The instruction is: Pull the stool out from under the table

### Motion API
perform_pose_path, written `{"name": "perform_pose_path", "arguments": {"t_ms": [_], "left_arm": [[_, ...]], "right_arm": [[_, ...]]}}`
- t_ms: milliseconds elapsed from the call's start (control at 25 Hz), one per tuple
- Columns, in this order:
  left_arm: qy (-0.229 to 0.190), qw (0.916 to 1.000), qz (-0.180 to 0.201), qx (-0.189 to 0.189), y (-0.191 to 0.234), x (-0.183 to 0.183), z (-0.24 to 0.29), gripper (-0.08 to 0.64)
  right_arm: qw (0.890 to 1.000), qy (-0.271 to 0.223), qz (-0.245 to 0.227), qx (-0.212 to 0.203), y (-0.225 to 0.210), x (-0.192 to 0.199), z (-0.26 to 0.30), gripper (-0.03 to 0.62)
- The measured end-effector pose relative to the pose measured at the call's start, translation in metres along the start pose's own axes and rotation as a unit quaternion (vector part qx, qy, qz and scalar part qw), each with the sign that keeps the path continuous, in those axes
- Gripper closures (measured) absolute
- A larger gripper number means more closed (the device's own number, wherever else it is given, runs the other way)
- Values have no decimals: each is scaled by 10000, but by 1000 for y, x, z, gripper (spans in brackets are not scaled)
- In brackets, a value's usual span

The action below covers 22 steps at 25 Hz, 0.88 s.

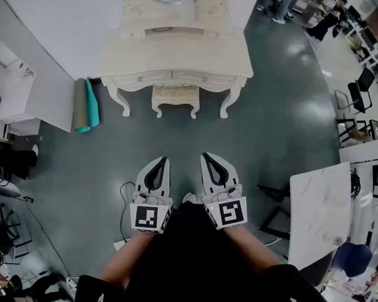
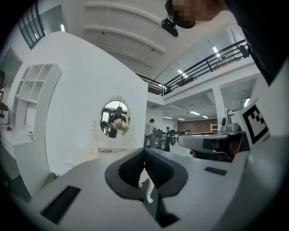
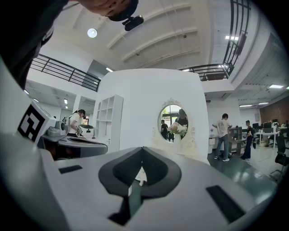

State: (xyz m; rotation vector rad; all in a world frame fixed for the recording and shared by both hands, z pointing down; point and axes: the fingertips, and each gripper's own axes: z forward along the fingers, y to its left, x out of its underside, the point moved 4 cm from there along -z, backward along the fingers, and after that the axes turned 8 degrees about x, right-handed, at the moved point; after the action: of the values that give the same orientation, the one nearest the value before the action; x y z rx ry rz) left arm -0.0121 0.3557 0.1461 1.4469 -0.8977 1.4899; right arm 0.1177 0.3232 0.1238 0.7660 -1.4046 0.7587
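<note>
Pulling the stool out well asks first for a walk forward, I think. In the head view the small cream stool (image 1: 175, 95) with carved curved legs stands tucked under the front edge of the cream carved dressing surface (image 1: 172, 54), well apart from both tools. The left tool (image 1: 160, 161) and the right tool (image 1: 208, 156) hang side by side over the grey-green floor (image 1: 269, 131), both pointing toward the stool. Each has its jaws pressed together on nothing. The two bare forearms reach forward from the body, close and nearly parallel, with the marker cubes turned up to the camera.

In the left gripper view the dark pads of the left tool meet at their tips and hold nothing. Far behind them an oval mirror (image 2: 114, 118) in a white frame stands on the surface. A white curved leg shows in the gap below the pads, but I cannot tell whose leg it is.

In the right gripper view the right tool is closed the same way, empty, and is aimed at the same mirror.

My advice is to spread both tools before arriving and to take the seat frame at its two front corners. Then draw straight back, low and even, so the stool does not tip or catch the legs of the surface.
</note>
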Motion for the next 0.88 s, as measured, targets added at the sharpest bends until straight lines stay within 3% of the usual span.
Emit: {"name": "perform_pose_path", "arguments": {"t_ms": [200, 360, 560, 880], "left_arm": [[-22, 10000, -13, -64, -8, 3, -5, 546], [-117, 9993, -255, -236, -3, 6, -13, 546], [15, 9984, -318, -470, -1, 17, -22, 546], [133, 9981, -349, -486, 6, 22, -16, 546]], "right_arm": [[9996, 109, -239, -80, -1, 10, -13, 575], [9997, 131, -44, -176, 1, 12, -17, 575], [9998, 187, 95, -27, -10, 23, -25, 574], [9989, 146, 265, 352, -30, 34, -31, 574]]}}
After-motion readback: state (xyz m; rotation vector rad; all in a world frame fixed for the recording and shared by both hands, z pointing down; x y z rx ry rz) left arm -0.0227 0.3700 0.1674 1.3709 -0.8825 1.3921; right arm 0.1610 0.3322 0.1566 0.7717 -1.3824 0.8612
